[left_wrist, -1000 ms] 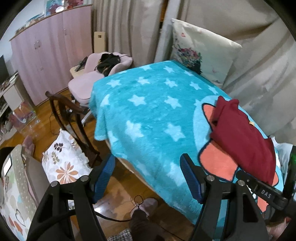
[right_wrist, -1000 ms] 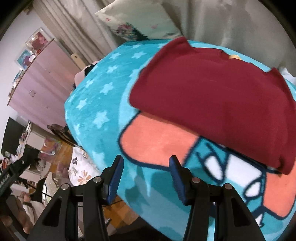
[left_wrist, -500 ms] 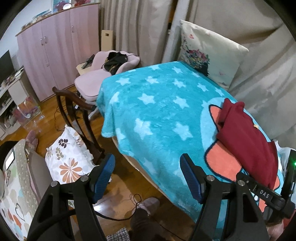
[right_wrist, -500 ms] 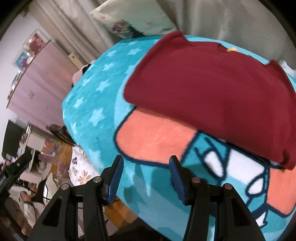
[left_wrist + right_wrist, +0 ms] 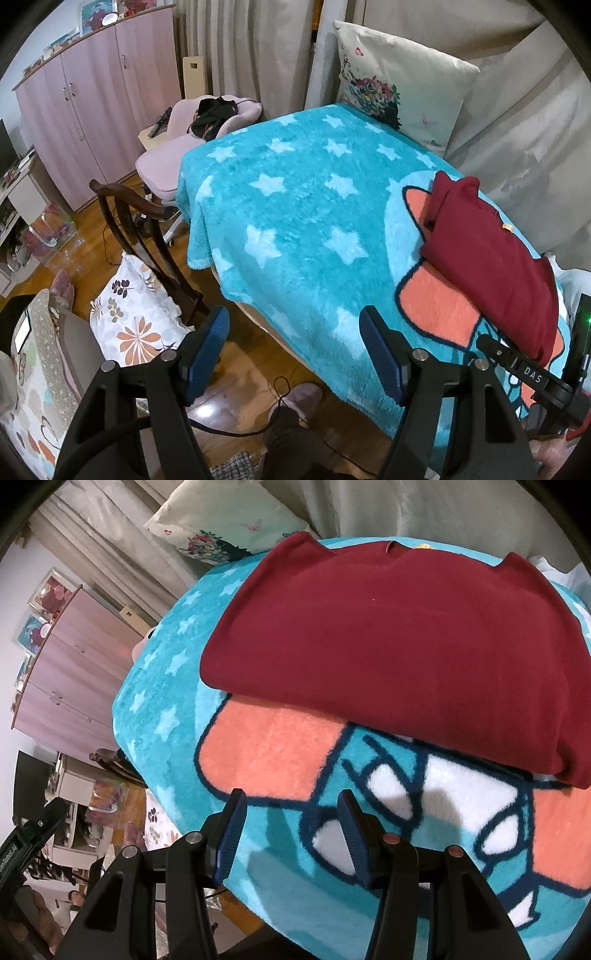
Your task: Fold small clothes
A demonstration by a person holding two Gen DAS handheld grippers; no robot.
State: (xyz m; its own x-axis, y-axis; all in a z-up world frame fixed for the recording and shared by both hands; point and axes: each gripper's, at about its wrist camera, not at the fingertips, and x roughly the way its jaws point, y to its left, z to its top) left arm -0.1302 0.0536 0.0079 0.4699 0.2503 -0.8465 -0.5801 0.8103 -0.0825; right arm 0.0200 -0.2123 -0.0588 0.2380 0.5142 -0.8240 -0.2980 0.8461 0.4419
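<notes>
Already folded flat, red shirt (image 5: 399, 646) on the blue star blanket (image 5: 295, 206), near the bed's right edge, close to the curtain. Long side running left to right across the right view, folded edge nearest. Just ahead of the right claw (image 5: 291, 834), above its tips; far off to the right of the left claw (image 5: 295, 354). Right hand nearer, so likely the one to reach. Both claws spread wide, empty, tilted down toward the bed, touching nothing.
</notes>
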